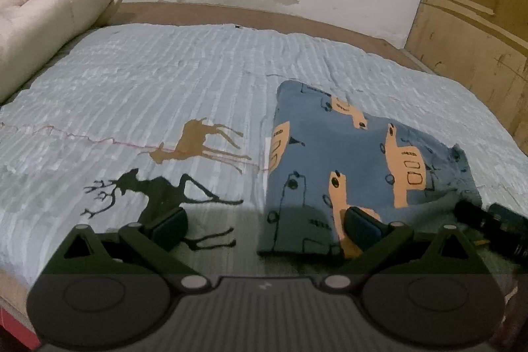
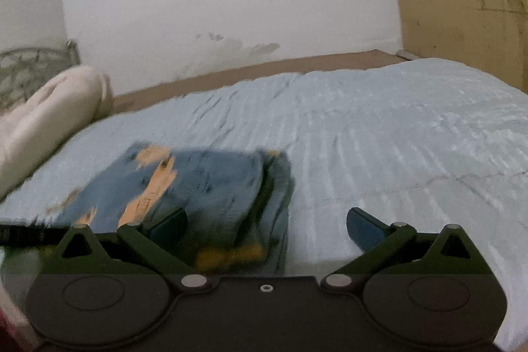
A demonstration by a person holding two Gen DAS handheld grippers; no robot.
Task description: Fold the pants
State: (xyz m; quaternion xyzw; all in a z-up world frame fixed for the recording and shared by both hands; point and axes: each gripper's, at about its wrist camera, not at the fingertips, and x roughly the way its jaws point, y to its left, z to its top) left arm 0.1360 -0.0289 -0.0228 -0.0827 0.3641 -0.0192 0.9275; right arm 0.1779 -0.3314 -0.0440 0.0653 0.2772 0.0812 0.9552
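- While both claws hover low over the bed, the pants [image 1: 356, 160] lie as a compact folded bundle on the pale blue bedspread [image 1: 165, 81], blue fleece printed with orange vehicles.
- Seen by the left wrist camera, the bundle fills the centre right of the frame; the left claw [image 1: 265, 225] stands spread wide, pinching nothing, with its right-hand finger [image 1: 363, 223] over the bundle's near edge and its left-hand finger over the black deer print [image 1: 158, 190].
- Seen by the right wrist camera, which is blurred, the bundle sits at lower left of the frame; the right claw [image 2: 265, 225] is likewise spread and empty, its left-hand finger over the pants [image 2: 204, 183] and its right-hand finger over bare bedspread [image 2: 396, 127].
- So the pants lie between the two claws, to the right of the left one and to the left of the right one, both about equally near.
- A stacked layered edge shows on the bundle's right side in the right view, suggesting the folding is largely done.
- A rolled cream blanket [image 1: 49, 22] rests at the upper left, well apart from the pants.
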